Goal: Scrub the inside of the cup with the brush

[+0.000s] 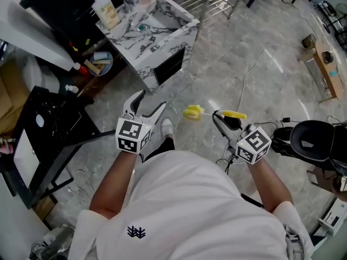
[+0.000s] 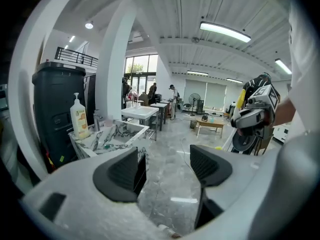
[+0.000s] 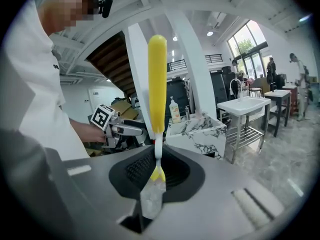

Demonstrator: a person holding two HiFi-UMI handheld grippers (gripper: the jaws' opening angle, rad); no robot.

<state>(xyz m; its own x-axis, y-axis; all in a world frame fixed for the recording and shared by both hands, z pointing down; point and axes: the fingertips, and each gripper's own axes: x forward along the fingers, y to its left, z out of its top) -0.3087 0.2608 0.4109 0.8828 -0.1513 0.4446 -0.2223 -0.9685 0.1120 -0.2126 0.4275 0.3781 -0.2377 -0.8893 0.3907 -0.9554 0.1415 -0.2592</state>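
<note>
My left gripper (image 2: 165, 170) is released, its jaws standing apart with only floor (image 1: 217, 53) showing between them. My right gripper (image 3: 156, 176) is clenched on the brush (image 3: 156, 84), gripping it near its pale lower end so the yellow handle sticks straight out beyond the jaws. Both grippers are held out in front of the person's white shirt (image 1: 184, 210), above the grey floor, well apart from the marble sink (image 1: 162, 31) with its soap bottle (image 1: 105, 10).
</note>
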